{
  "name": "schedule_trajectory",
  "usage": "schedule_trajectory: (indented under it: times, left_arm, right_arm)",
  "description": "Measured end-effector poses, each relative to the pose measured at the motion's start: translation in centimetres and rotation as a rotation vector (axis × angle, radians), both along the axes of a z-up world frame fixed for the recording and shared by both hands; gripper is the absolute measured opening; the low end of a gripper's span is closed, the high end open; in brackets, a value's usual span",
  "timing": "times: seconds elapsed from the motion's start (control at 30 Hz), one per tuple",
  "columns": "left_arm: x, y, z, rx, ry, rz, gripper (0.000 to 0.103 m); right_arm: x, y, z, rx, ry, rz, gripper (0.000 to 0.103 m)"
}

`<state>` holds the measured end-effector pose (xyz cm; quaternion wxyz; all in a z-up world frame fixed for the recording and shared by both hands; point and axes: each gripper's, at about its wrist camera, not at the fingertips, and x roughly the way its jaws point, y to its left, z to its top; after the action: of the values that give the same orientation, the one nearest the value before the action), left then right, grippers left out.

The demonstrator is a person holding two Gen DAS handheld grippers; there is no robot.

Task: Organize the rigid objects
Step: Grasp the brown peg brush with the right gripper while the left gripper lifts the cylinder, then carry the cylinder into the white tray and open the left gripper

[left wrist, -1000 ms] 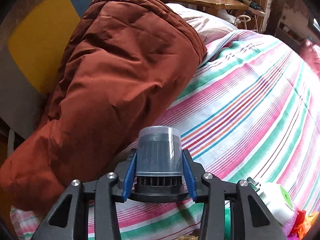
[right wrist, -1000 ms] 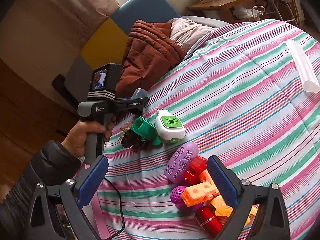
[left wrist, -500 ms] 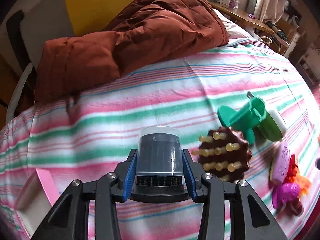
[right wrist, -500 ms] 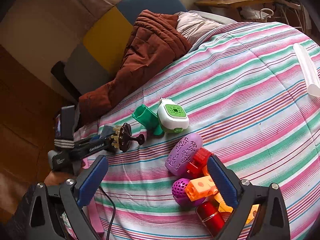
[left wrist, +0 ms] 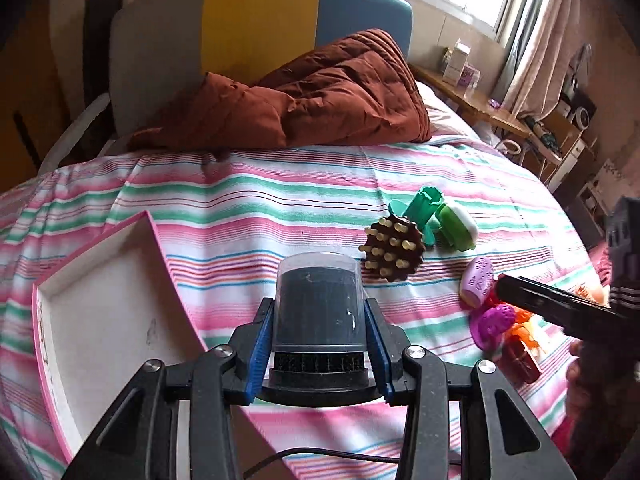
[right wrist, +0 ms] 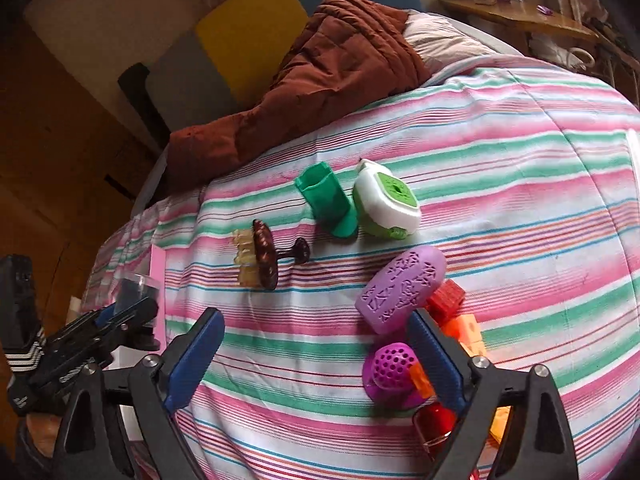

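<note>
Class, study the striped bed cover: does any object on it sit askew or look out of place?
The brown round brush with pale pegs lies tipped on its edge, pegs pointing sideways, its knob handle sticking out level. The other toys merely lie scattered.

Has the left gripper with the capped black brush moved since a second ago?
Yes. The left gripper, shut on the capped black brush, swung away from the brown quilt, past the toys, to beside the pink-rimmed box.
</note>
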<state>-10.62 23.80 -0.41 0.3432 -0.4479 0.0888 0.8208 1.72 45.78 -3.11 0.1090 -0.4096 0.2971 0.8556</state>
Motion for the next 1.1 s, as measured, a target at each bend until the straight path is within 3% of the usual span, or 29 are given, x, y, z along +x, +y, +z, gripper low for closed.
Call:
schedule_trajectory:
  times: [0.1,0.33,0.43,0.47,0.57,0.7,0.83,1.1]
  left_arm:
    - [1.1,-3.4,1.7,0.047,0.020,0.037,0.044]
    - [1.8,-11.8,4.1,0.088,0.089,0.174,0.044]
    - [1.9,-15.8,4.0,0.086,0.109,0.244,0.044]
    - [1.9,-17.1,3.9,0.077,0.116,0.271,0.044]
    - [1.9,-21.2,3.2,0.055,0.122,0.359,0.044]
    - [2.4,-25.2,2.0,0.046,0.111,0.446,0.044]
    - [3.1,-27.0,0.6,0.075,0.064,0.486,0.044]
    - [4.8,-25.1,-1.0,0.096,0.018,0.448,0.044]
  right_arm:
    - [-1.8,-1.4,0.5,0.039,-0.002,0.053,0.074]
    - [-8.3,-3.1,0.0,0.120,-0.046,0.126,0.074]
    - [-11.1,-3.8,-1.0,0.150,-0.092,0.148,0.068]
    - [-11.9,-4.0,-1.3,0.162,-0.110,0.149,0.064]
    - [-13.4,-4.7,-2.5,0.248,-0.171,0.151,0.036]
    - [-12.4,-5.7,-2.3,0.281,-0.165,0.180,0.034]
    - [-10.0,-7.3,-2.2,0.244,-0.159,0.254,0.034]
    - [-5.3,-9.6,-2.5,0.253,-0.095,0.318,0.034]
